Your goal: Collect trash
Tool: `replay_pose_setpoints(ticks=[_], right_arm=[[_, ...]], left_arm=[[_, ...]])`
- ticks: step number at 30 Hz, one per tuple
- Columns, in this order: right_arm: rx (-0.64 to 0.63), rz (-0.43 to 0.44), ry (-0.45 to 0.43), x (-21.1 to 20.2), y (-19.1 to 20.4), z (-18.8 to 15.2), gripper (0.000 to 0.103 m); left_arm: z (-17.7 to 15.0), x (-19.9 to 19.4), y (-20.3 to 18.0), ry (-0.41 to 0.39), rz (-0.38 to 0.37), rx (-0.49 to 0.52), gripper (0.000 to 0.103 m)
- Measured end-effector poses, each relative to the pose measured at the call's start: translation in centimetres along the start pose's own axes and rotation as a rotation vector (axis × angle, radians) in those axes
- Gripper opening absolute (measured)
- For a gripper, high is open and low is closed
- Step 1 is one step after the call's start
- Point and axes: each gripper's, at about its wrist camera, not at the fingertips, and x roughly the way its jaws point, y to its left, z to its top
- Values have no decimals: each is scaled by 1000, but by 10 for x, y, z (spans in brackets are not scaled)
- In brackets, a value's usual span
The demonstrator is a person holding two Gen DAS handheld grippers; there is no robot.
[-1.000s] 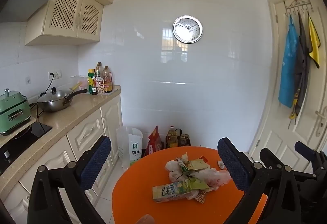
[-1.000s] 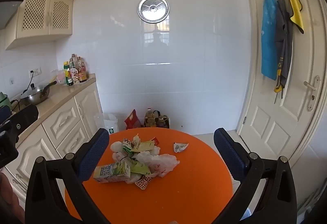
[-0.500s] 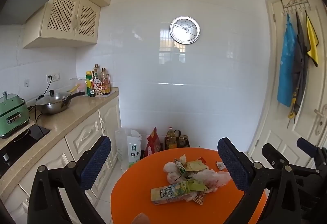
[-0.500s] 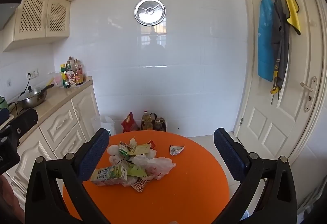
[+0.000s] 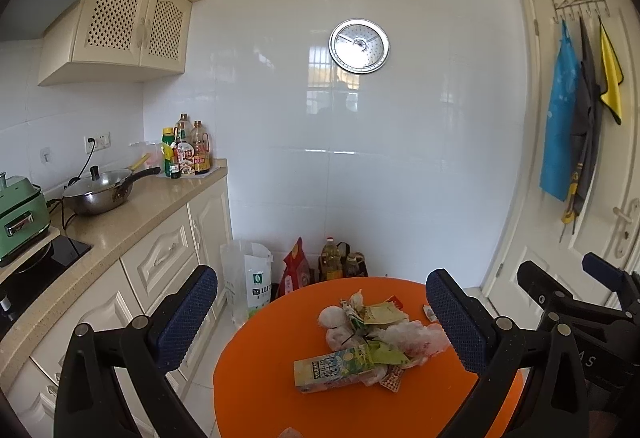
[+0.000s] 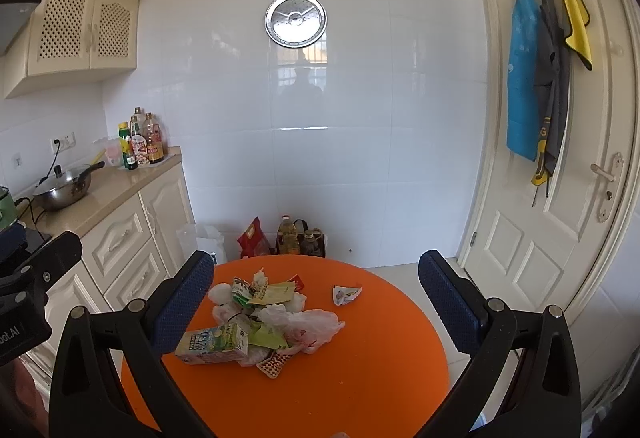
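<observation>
A: Two grippers, both spread wide and holding nothing. What has changed over the last second?

B: Little. The left gripper (image 5: 320,312) and right gripper (image 6: 314,296) have drifted back and up a touch, so the orange bench (image 6: 360,370) sits slightly lower and smaller in both views. Nothing on it has shifted.

A: Where is the trash?

B: From the right wrist view, the nearest piece is the drink carton (image 6: 212,348) at about 7 o'clock on the bench top, lying on its side. Touching it, towards the centre, is the crumpled plastic bag (image 6: 308,330) with wrappers (image 6: 268,294) heaped behind. Farther, at 1 o'clock and apart from the heap, lies a torn scrap (image 6: 346,294).

A: And beyond?

B: A white sack (image 5: 250,278) and oil bottles (image 6: 294,238) on the floor by the wall.

A: Meaning?

B: I judge collecting has not begun; the approach comes next.
</observation>
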Motion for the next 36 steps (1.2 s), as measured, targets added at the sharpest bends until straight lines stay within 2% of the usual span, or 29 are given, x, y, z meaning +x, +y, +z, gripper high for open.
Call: replay_pose_setpoints(ticks=[16, 25, 33, 36], right_arm=[[-32, 10, 56, 38, 25, -5, 103], [-35, -14, 180, 84, 20, -35, 103], [-25, -56, 298, 131, 16, -73, 103], [-18, -59, 342, 147, 14, -86, 103]], left_arm=[[-14, 53, 26, 62, -18, -6, 102], [-49, 128, 31, 248, -57, 76, 102], [-78, 213, 25, 407, -72, 206, 102], [-88, 237, 16, 442, -115, 274, 102]])
